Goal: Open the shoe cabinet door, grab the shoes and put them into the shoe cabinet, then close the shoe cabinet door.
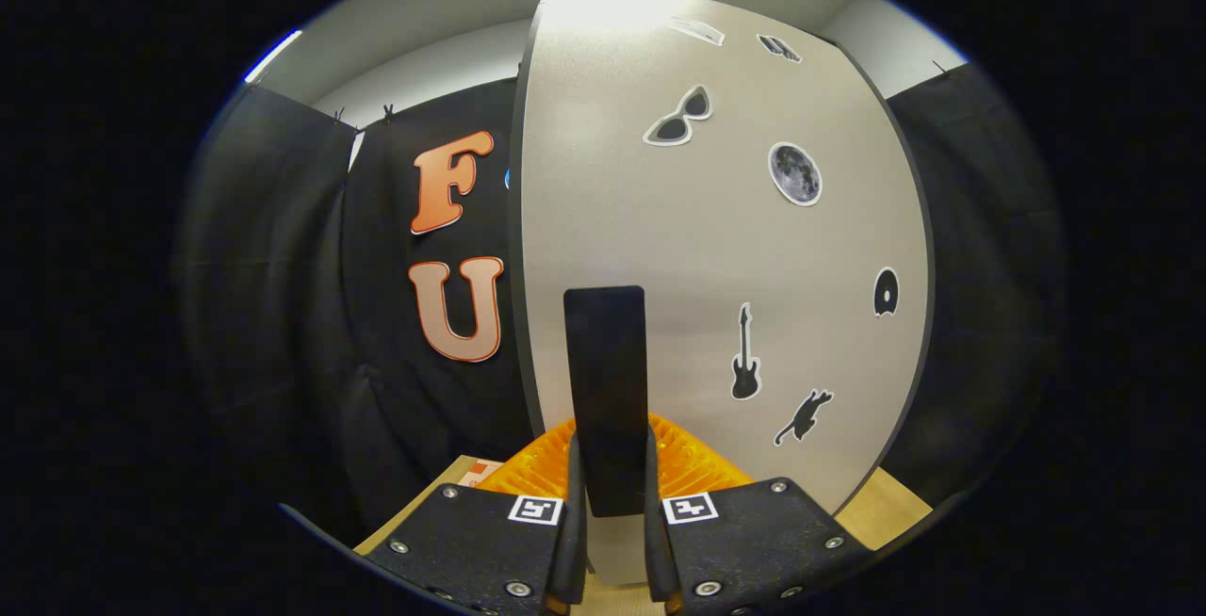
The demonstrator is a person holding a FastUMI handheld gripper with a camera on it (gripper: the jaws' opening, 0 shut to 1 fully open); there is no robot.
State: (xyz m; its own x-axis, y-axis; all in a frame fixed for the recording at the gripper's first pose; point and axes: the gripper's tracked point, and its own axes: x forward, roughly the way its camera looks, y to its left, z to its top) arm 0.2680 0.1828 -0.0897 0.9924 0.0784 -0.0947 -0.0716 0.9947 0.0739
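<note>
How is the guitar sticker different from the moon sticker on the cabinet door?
The guitar sticker is a tall, narrow black shape; the moon sticker is a round grey disc. The guitar sits low on the door, nearer the black handle the tool grips; the moon sits higher. Both are white-edged.

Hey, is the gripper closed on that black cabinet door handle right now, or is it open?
Closed on it: the gripper has both fingers against the sides of the black handle on the cabinet door.
</note>
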